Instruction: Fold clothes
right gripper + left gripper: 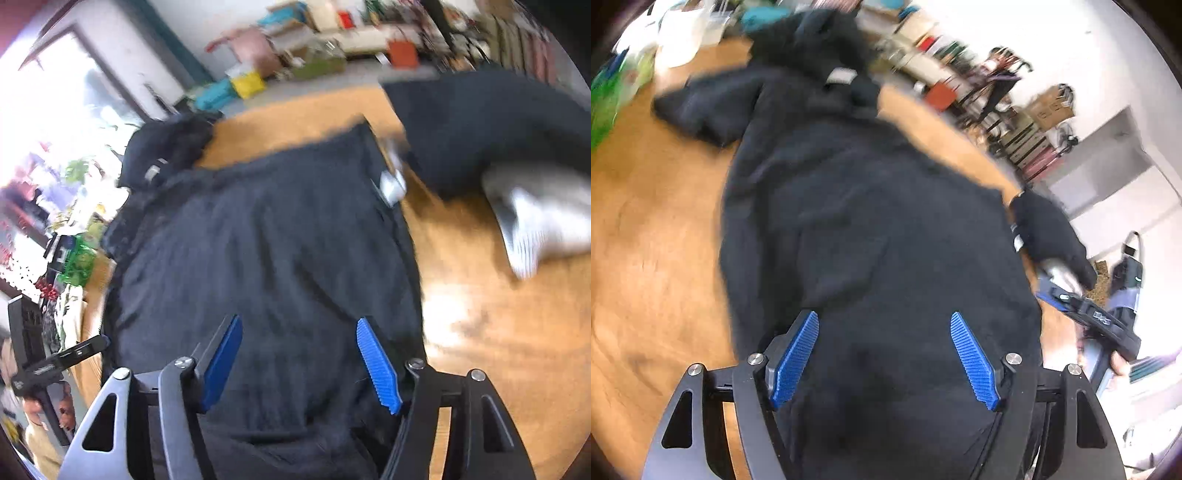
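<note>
Black fleece, thick and matte, covers most of the wooden table (646, 229): a hooded top (871, 206) lies spread along it, hood (816, 40) at the far end and hem nearest the cameras. On the left, one sleeve (701, 110) lies bunched out to the side. The left gripper (884, 360) hangs over the hem with its blue pads spread and nothing pinched between them. Further right, the right gripper (299, 363) hangs over the same lower part of the body, its jaws also spread and empty; beyond it the other sleeve (480, 125) stretches across the bare wood, its pale cuff (543, 221) at the near end.

The cloth looks soft, limp and fairly heavy for clothing, so it will probably sag and drag rather than keep any shape when lifted. It does not look slippery or fragile. Good places to take hold seem to be the two hem corners, or each sleeve near its cuff, pinching a thick edge rather than flat cloth.
</note>
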